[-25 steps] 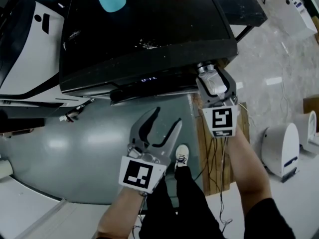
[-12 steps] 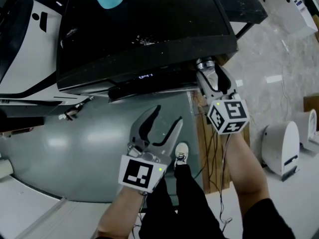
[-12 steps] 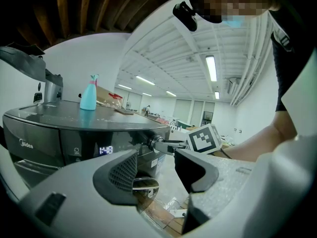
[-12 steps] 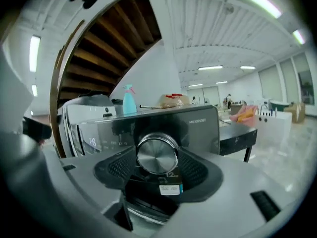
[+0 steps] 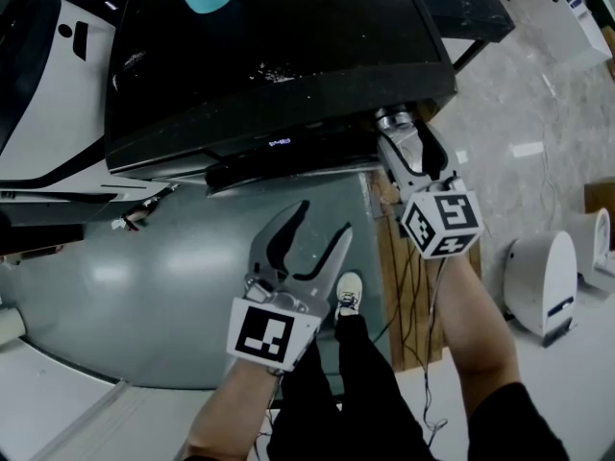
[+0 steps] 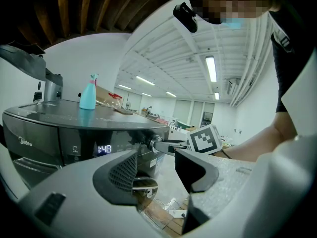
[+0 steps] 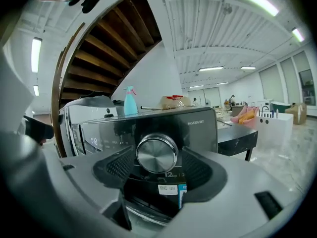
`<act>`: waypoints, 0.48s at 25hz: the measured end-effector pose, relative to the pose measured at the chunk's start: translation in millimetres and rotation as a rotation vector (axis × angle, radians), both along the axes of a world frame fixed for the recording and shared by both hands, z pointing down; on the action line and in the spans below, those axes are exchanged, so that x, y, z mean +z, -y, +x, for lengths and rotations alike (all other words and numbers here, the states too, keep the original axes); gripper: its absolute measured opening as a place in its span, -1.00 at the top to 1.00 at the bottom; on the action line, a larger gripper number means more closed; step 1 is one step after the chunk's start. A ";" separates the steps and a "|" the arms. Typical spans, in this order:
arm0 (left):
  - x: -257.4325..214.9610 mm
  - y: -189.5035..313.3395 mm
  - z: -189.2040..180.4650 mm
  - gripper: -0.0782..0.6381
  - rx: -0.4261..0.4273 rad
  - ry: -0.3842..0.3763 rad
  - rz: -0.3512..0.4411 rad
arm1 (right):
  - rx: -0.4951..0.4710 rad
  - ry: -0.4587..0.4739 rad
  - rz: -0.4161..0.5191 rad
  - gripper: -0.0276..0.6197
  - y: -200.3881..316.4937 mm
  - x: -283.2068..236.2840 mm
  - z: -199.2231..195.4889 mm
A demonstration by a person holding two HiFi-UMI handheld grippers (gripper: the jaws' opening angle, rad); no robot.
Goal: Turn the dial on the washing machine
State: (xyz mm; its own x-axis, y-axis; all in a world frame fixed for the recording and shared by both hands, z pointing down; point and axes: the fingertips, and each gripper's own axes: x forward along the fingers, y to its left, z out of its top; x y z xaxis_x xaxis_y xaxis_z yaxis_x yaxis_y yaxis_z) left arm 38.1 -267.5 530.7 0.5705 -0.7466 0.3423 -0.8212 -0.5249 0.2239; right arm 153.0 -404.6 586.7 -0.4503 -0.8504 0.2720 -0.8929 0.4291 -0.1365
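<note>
Chrome caught the light on the dial [image 7: 156, 153], a round brushed knob at the right end of the control panel on the washing machine [image 5: 288, 27]. The right tongs [image 5: 402, 134] reached up to it from below. Their two jaws stood apart, one on each side of the knob, and they had just been opening. The dial sat between the ribbed pads [image 7: 119, 166], which lay just beside its rim. A sliver of dark panel showed between the rim and the right-hand pad, so the grip was not closed on it. The marker cube [image 5: 440, 224] on these tongs was tipped to one side, showing two faces in the head view.

The left tongs [image 5: 322, 224] hung lower, in front of the grey front of the machine and well apart from the dial. Their jaws stood wide apart with nothing between them. From the left gripper view, the right tongs could be seen across the way with their tips at the knob.

A lit display [image 6: 103, 148] glowed on the panel to the left of the dial. A blue spray bottle [image 6: 88, 95] stood upright on the dark top of the machine. A white shoe [image 5: 350, 299] showed on the floor below, just beside the left tongs in the head view.
</note>
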 end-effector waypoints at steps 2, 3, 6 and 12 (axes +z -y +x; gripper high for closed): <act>0.0 0.0 0.0 0.17 -0.001 0.001 0.001 | -0.012 -0.036 0.016 0.02 -0.6 -1.2 -0.9; 0.0 0.1 -0.1 0.17 -0.001 0.001 0.002 | -0.018 -0.054 0.026 0.02 -0.8 -1.9 -1.8; -0.3 0.3 -0.6 0.17 -0.003 0.002 0.004 | -0.040 -0.128 0.057 0.02 -1.5 -4.2 -5.8; 1.0 -0.4 -2.5 0.17 -0.006 0.003 0.003 | -0.087 -0.331 0.122 0.03 -2.6 -5.6 -14.0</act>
State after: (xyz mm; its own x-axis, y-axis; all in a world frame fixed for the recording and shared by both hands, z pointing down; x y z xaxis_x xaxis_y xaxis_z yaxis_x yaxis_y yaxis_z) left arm 35.5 -267.1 531.7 0.5648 -0.7512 0.3416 -0.8251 -0.5204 0.2198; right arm 139.0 -402.1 581.1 -0.4268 -0.8481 0.3141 -0.8396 0.5006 0.2110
